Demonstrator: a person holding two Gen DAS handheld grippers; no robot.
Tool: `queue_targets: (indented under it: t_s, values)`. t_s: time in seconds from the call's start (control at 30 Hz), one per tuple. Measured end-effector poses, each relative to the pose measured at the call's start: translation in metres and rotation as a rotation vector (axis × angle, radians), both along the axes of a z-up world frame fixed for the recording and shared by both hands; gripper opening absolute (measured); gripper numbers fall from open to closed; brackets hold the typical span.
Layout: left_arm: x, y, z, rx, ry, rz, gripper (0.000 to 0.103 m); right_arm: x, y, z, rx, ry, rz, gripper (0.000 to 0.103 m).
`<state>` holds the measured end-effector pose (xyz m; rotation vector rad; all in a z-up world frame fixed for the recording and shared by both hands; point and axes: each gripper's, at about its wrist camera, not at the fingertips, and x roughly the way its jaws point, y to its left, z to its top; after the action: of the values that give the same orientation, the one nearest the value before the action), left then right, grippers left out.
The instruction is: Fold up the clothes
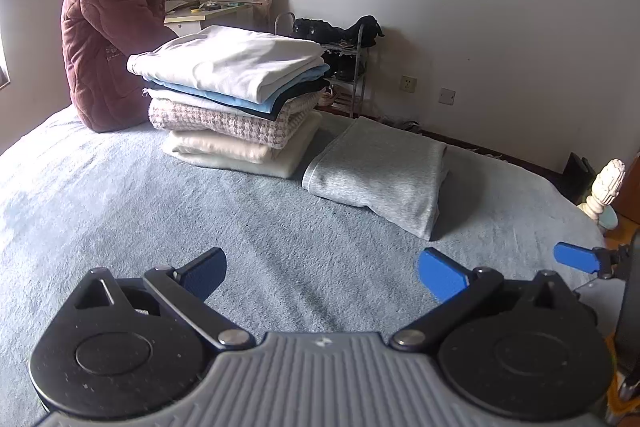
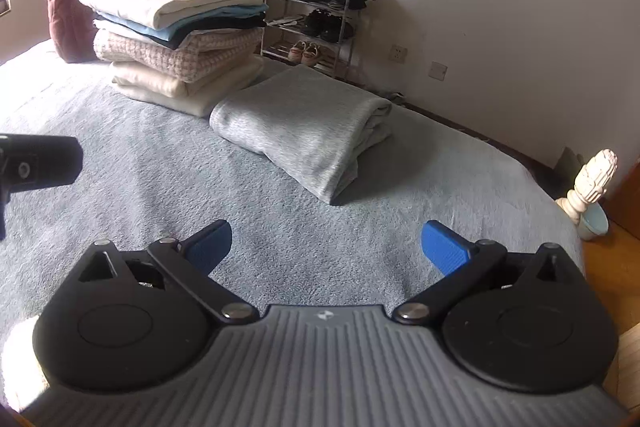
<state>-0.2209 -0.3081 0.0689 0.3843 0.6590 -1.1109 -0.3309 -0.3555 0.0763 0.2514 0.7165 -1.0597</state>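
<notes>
Both grippers hover low over the blue-grey bed (image 1: pixel 120 211), side by side, aimed toward the far wall. The left gripper (image 1: pixel 322 273) has its blue-padded fingers (image 1: pixel 442 275) spread wide, clamping nothing. The right gripper (image 2: pixel 326 247) likewise has its fingers (image 2: pixel 446 247) far apart and empty. The folded grey garment (image 2: pixel 304 131) lies flat on the bed at 12 o'clock from the right gripper, touching the stack of folded clothes (image 2: pixel 176 35) at 11 o'clock.

A home bedroom: bed (image 1: pixel 120 187), shoe rack (image 2: pixel 308 27), folded clothes (image 1: pixel 232 95).
</notes>
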Motion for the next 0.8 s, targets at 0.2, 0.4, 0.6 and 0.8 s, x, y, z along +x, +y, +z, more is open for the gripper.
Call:
queue_targets:
  t_s: [0.2, 0.4, 0.6, 0.8]
  values:
    - [-0.0010, 0.0026, 0.0019, -0.006, -0.005, 0.008, 0.103, 0.0011, 0.0045, 0.0038, -0.010, 0.004, 0.010, 0.102]
    - [-0.0011, 0.0034, 0.0024, -0.007, -0.001, 0.007, 0.103, 0.0015, 0.0056, 0.0043, -0.009, 0.012, 0.007, 0.102]
    - [-0.0022, 0.0044, 0.0036, -0.015, -0.002, 0.000, 0.103, 0.0016, 0.0071, 0.0061, -0.019, 0.017, 0.003, 0.102]
    - [-0.0029, 0.0038, 0.0027, -0.009, 0.003, -0.001, 0.103, 0.0019, 0.0066, 0.0061, -0.014, 0.021, -0.003, 0.102]
